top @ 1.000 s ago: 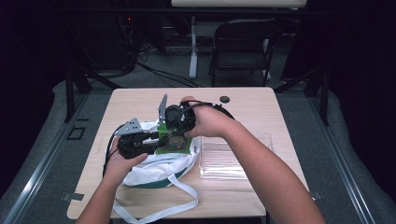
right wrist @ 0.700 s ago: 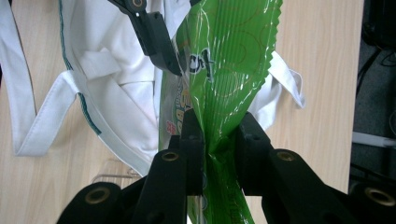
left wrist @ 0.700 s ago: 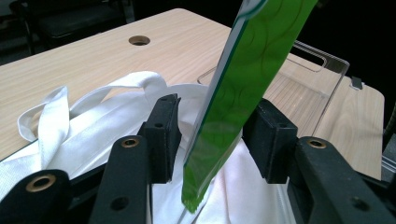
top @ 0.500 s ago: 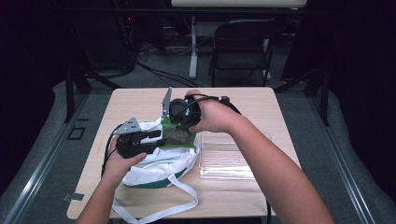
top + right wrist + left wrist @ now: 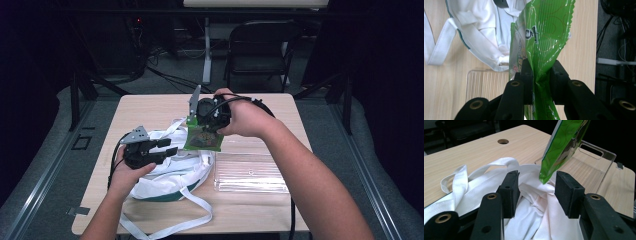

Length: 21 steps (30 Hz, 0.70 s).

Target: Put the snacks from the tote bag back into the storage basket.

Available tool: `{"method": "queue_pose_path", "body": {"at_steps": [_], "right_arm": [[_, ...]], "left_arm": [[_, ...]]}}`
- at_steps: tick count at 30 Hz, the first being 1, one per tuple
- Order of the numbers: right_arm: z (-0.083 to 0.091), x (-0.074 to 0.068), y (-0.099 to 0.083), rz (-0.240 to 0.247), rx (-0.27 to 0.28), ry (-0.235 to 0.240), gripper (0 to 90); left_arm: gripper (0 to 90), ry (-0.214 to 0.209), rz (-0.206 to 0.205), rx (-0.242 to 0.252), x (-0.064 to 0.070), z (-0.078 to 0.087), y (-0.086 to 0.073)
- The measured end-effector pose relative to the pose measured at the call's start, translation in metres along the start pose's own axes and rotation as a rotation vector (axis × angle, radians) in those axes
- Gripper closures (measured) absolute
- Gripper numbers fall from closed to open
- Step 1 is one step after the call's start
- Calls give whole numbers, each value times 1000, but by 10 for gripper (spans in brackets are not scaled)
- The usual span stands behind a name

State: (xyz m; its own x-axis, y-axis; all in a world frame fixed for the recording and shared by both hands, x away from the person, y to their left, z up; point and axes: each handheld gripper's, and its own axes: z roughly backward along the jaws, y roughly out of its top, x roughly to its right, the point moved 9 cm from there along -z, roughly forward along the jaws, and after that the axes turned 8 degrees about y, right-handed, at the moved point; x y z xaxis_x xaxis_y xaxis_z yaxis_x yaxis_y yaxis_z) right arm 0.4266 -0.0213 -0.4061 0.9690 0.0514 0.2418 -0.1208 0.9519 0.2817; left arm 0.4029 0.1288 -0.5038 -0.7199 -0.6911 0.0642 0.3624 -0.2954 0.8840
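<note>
My right gripper (image 5: 207,126) (image 5: 541,75) is shut on a green snack packet (image 5: 202,140) (image 5: 544,32), which hangs above the table between the bag and the tray. A white cloth bag (image 5: 170,170) (image 5: 534,207) (image 5: 486,37) with green trim lies crumpled on the table's left half. My left gripper (image 5: 167,147) (image 5: 536,187) hovers at the bag's mouth, jaws apart, with white fabric lying below and between them. The packet's lower corner (image 5: 564,145) dangles just beyond those jaws.
A clear plastic tray (image 5: 250,172) (image 5: 594,167) (image 5: 486,82) sits right of the bag. The wooden table (image 5: 150,107) has a round cable hole (image 5: 503,141) near its far edge. A folding chair (image 5: 260,50) stands beyond the table. The bag's straps (image 5: 170,225) trail to the front edge.
My right gripper has carried the green packet up and to the right, away from the bag's mouth. The left gripper has stayed at the bag.
</note>
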Motion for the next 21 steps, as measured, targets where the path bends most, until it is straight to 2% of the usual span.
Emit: {"method": "queue_pose_path", "body": {"at_steps": [8,9,21], "right_arm": [[8,3,-15,-15,-18,-18,757],[10,3,-20,-14,-35,-23,757],[13,6,-43,-34,-91,-45,757]], "left_arm": [[540,5,2,-4,-2,0,-1],[541,9,5,-3,-3,0,-1],[540,12,12,-7,-4,-2,-3]]}}
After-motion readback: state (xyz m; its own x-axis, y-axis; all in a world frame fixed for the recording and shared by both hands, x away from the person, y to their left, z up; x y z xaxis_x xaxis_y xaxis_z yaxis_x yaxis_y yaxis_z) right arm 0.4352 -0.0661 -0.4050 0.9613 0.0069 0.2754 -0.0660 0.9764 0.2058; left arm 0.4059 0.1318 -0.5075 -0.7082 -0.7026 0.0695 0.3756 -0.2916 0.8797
